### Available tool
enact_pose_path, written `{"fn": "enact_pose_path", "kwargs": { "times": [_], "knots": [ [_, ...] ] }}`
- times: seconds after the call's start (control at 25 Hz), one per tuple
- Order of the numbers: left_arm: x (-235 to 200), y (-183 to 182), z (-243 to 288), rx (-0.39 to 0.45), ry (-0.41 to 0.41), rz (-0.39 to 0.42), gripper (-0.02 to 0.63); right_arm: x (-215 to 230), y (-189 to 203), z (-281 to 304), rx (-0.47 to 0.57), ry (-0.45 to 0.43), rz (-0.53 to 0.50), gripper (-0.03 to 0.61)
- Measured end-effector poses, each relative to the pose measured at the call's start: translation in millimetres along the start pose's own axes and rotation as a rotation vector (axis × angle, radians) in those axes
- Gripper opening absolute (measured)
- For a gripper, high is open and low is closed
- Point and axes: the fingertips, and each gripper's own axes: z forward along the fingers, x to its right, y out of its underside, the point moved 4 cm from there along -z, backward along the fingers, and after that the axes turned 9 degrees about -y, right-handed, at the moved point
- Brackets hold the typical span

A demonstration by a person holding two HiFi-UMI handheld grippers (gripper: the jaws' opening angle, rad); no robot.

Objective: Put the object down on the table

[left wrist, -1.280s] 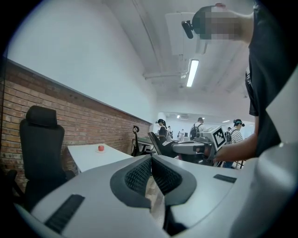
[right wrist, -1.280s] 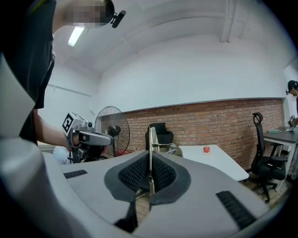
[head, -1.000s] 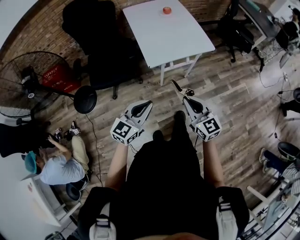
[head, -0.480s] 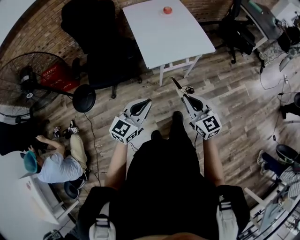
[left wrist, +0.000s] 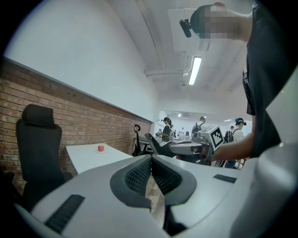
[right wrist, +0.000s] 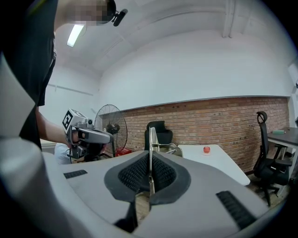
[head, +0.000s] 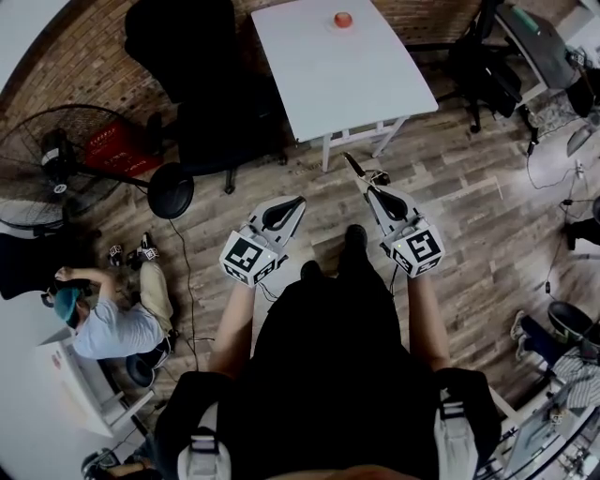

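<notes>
Two hand-held grippers point roughly level over the wood-plank floor (head: 469, 216), side by side and near each other. The right gripper (head: 368, 190) has its jaws pinched together on a thin metal utensil (head: 354, 172). In the right gripper view the utensil stands edge-on between the ribbed black pads and sticks out past the tips. What kind of utensil it is I cannot tell. Clamping it low likely leaves the free length out front so that it can meet a surface first.

The left gripper (head: 298, 202) is closed tip to tip, with nothing between its pads. It seems to ride along as a spare, just beside the working one.

The white rectangular table (head: 319, 84) lies ahead of both sets of tips, well apart from them, so the utensil is in the air, not yet over the tabletop. A small red round thing (head: 343, 20) sits at the table's far end. The near end, closest to the right gripper, looks like the natural spot to set the utensil down.
</notes>
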Motion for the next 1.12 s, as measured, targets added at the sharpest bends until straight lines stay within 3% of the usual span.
{"fn": "enact_pose_path", "kwargs": {
  "times": [1.12],
  "knots": [
    [-2.0,-26.7,121.7,-0.034,-0.149,-0.002,0.021,142.2,-7.7,18.8,-0.005,-0.176,0.008,-0.002]
  ]
}}
